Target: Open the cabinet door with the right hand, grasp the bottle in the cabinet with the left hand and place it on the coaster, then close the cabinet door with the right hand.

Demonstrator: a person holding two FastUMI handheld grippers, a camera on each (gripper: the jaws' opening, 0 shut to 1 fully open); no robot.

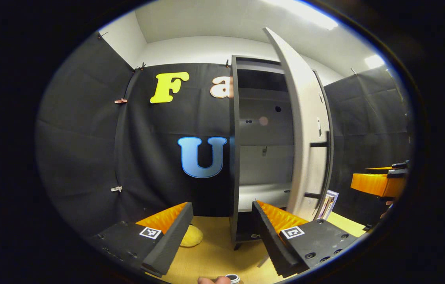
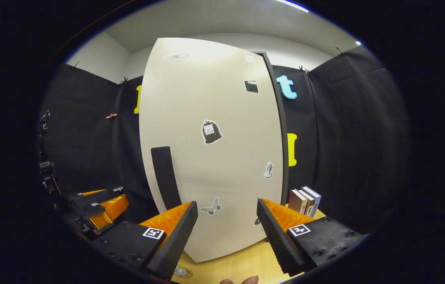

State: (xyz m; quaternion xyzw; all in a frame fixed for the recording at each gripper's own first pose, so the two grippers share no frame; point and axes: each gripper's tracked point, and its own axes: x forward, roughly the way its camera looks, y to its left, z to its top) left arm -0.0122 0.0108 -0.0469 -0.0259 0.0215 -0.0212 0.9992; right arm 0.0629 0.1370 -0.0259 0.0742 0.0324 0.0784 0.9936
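The tall cabinet [image 1: 233,150] stands open, its white door [image 1: 299,118] swung out toward me. The shelves I can see inside hold nothing. My left gripper [image 1: 221,209] is open and empty, facing the cabinet's opening from a short way off. A small round white-rimmed thing [image 1: 232,278], perhaps a bottle's top, peeks in at the bottom edge beside a fingertip. In the right gripper view the door's outer face [image 2: 214,150] is close in front, with its black handle [image 2: 163,173] up and to the left. My right gripper [image 2: 227,203] is open and empty before it. A small round disc [image 2: 181,271] lies on the table below.
A yellow soft object [image 1: 191,236] lies on the wooden table [image 1: 214,252] left of the cabinet. Several books [image 2: 305,199] stand right of the door. The right gripper [image 1: 380,183] shows far right in the left gripper view, and the left gripper [image 2: 100,207] far left in the right gripper view.
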